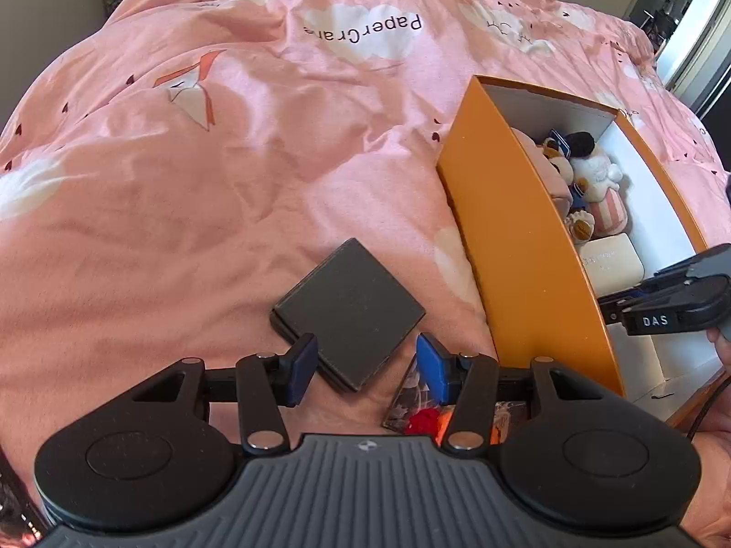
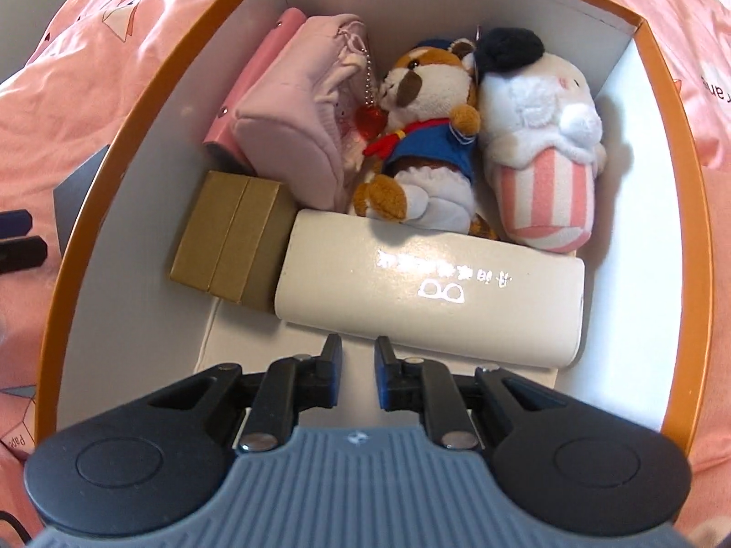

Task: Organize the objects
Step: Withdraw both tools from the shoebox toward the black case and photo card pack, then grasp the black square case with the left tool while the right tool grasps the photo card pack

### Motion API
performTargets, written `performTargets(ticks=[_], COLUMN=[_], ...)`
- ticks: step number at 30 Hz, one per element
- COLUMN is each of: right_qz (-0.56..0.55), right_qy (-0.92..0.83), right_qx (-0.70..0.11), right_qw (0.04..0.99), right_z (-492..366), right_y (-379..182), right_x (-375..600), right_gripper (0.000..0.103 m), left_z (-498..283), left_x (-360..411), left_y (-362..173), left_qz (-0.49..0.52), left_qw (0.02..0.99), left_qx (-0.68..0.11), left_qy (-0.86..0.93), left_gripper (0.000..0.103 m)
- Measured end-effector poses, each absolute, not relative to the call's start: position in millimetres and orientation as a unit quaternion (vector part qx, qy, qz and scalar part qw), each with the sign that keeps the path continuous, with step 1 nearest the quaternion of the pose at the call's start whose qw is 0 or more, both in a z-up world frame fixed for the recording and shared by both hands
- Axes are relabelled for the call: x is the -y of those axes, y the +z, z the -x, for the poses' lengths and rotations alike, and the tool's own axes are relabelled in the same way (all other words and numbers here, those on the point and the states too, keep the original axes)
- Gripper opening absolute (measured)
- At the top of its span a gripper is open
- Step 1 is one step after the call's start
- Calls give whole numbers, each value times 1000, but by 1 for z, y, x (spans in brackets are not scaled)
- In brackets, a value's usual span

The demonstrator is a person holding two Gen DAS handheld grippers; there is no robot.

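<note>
An orange box (image 1: 511, 246) with white inside walls (image 2: 639, 210) sits on the pink bedspread. In it lie a white glasses case (image 2: 429, 292), a gold box (image 2: 233, 246), a pink pouch (image 2: 292, 137), a dog plush (image 2: 425, 137) and a popcorn plush (image 2: 543, 146). My right gripper (image 2: 357, 356) is open and empty, just above the near edge of the glasses case; it shows in the left wrist view (image 1: 676, 301). My left gripper (image 1: 365, 365) is open, its fingers astride the near corner of a flat black case (image 1: 349, 308) on the bed.
A colourful printed card (image 1: 425, 406) lies on the bed under the left gripper's right finger. The pink bedspread (image 1: 182, 182) spreads wide to the left and back. A doorway shows at the far right.
</note>
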State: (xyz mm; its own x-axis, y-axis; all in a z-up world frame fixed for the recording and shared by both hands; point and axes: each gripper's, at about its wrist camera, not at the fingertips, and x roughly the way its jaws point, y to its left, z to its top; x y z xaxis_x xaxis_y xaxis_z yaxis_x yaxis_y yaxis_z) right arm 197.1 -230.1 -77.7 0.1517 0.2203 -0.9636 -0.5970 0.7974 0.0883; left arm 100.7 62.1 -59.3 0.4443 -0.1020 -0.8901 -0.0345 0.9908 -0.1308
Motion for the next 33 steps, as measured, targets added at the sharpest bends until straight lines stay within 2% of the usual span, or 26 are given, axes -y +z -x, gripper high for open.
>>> performTargets(ticks=[3, 9, 12, 16, 24, 30, 33], right_qz=[150, 126, 150, 232, 274, 291, 301], right_qy=[281, 345, 396, 441, 427, 403, 394], right_qx=[-563, -447, -414, -378, -397, -421, -436], right_qw=[763, 815, 806, 780, 765, 759, 751], right_z=[-181, -130, -106, -74, -60, -81, -92], right_y=[-56, 11, 21, 2, -34, -57, -64], right_x=[236, 231, 187, 114, 71, 53, 50], right_gripper=[18, 18, 18, 20, 21, 31, 31], left_z=[-92, -76, -72, -66, -64, -71, -74], left_x=[-65, -65, -64, -58, -73, -83, -88], left_y=[-57, -54, -51, -54, -60, -65, -70], left_qz=[68, 70, 70, 29, 44, 68, 80], left_qw=[846, 843, 842, 839, 850, 855, 853], left_qx=[-528, -532, -534, -543, -525, -513, -515], left_qy=[-19, -35, -24, -12, -11, -9, -4], left_gripper=[59, 55, 52, 46, 40, 40, 40])
